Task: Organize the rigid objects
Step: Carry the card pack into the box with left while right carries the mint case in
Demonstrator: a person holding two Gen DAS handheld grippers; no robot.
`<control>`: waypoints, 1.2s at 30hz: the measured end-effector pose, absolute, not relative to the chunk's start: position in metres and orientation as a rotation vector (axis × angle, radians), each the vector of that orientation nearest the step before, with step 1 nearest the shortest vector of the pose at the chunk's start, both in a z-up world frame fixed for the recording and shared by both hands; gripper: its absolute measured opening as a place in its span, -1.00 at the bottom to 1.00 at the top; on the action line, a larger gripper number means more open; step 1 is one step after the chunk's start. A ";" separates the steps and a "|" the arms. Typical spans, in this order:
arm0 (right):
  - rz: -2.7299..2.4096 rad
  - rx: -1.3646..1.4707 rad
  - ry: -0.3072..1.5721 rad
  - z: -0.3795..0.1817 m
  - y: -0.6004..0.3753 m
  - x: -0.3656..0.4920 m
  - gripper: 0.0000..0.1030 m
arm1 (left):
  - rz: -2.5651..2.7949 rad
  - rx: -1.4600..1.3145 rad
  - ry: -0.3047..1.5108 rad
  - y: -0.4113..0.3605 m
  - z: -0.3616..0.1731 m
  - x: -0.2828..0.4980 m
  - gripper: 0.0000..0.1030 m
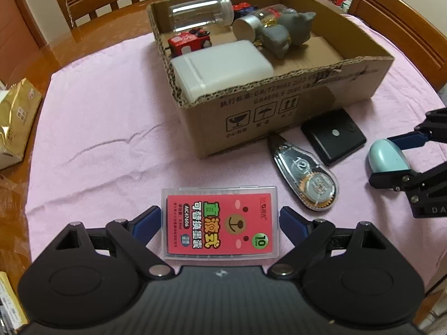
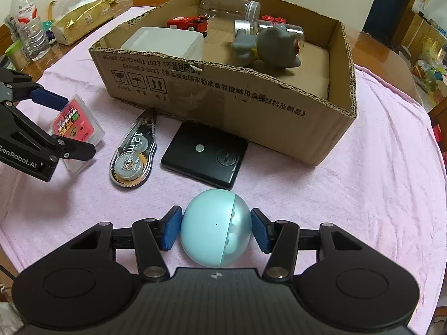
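At the bottom of the right wrist view, the right gripper (image 2: 215, 227) clamps a pale blue egg-shaped case (image 2: 215, 227) between its blue pads on the pink cloth (image 2: 363, 167). Low in the left wrist view, the left gripper (image 1: 220, 219) straddles a clear box with a red label (image 1: 220, 223), its pads just beside the box's edges; contact is unclear. The cardboard box (image 1: 279, 106) fills the upper centre.

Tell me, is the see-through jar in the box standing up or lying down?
Lying down. The clear jar rests on its side at the back of the cardboard box, its lid pointing sideways.
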State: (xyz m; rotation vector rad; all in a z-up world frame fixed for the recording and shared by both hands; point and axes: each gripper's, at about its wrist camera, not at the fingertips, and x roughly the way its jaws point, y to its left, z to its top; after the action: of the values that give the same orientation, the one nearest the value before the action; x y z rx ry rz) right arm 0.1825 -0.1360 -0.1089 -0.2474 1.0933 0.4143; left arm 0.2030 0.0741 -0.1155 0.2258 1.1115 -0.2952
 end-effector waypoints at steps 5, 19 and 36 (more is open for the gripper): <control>0.439 -0.262 1.095 -0.101 -0.141 0.181 0.14 | -0.320 0.228 1.097 0.072 -0.094 0.196 0.75; 0.529 -0.302 1.033 -0.048 -0.157 0.182 0.14 | -0.441 0.241 0.892 0.025 -0.012 0.212 0.75; 0.506 -0.391 0.912 0.000 -0.189 0.216 0.14 | -0.396 0.142 0.783 -0.020 -0.021 0.253 0.92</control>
State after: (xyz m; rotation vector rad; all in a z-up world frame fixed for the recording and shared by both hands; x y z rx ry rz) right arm 0.2162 -0.1893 0.0004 -0.3909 0.9122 0.5056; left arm 0.2529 -0.0197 -0.0212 0.1421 0.7830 -0.3963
